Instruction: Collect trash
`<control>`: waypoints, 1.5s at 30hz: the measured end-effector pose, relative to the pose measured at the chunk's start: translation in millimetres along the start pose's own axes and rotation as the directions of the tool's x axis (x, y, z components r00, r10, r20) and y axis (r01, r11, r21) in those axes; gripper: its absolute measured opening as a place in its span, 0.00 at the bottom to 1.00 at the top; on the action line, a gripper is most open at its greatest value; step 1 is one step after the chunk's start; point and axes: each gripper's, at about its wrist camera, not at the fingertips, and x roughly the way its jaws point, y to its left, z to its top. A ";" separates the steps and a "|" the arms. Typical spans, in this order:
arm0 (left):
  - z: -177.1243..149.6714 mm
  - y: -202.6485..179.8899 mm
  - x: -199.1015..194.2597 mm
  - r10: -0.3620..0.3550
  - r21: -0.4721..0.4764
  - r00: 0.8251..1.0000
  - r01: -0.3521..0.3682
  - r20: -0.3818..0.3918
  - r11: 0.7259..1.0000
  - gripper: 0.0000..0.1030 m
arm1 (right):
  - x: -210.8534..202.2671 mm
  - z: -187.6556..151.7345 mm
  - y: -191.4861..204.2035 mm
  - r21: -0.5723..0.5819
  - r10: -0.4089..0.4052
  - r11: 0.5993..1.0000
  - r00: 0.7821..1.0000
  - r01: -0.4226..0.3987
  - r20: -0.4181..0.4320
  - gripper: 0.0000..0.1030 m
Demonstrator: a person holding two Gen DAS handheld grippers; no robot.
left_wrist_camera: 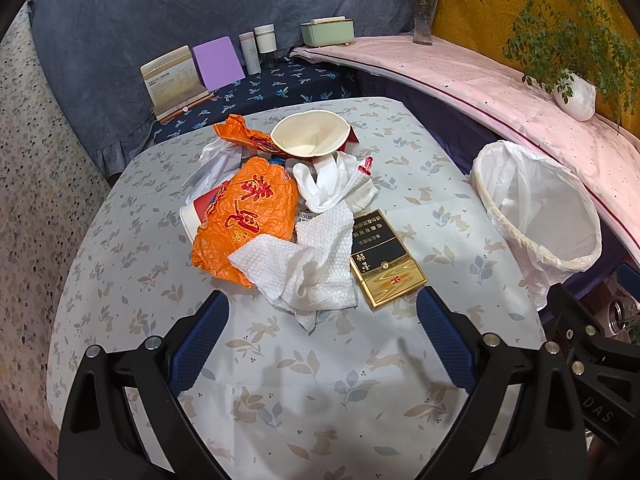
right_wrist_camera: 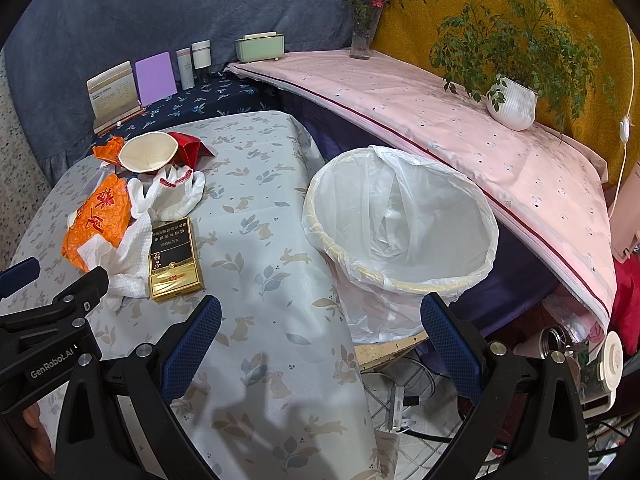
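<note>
A pile of trash lies on the floral tablecloth (left_wrist_camera: 280, 380): a crumpled white paper towel (left_wrist_camera: 308, 268), an orange plastic bag (left_wrist_camera: 248, 216), a gold and black cigarette box (left_wrist_camera: 384, 260), white gloves (left_wrist_camera: 340, 184) and a squashed paper cup (left_wrist_camera: 308, 134). My left gripper (left_wrist_camera: 322, 308) is open, just short of the paper towel. The bin with a white liner (right_wrist_camera: 400, 224) stands at the table's right edge. My right gripper (right_wrist_camera: 320, 320) is open and empty, near the bin. The box (right_wrist_camera: 174, 260) and towel (right_wrist_camera: 128, 264) show at its left.
A pink-covered shelf (right_wrist_camera: 460, 120) runs behind the bin with a potted plant (right_wrist_camera: 514, 102), a flower vase (right_wrist_camera: 364, 36) and a green box (right_wrist_camera: 260, 46). Bottles (left_wrist_camera: 258, 46) and cards (left_wrist_camera: 218, 62) stand at the back. Clutter lies on the floor at the right (right_wrist_camera: 560, 352).
</note>
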 end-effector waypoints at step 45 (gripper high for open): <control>19.7 98.6 67.6 -0.018 -0.105 1.000 0.016 -0.020 0.994 0.90 | 49.3 26.6 64.6 -0.017 0.084 0.996 0.996 -0.084 -0.039 0.93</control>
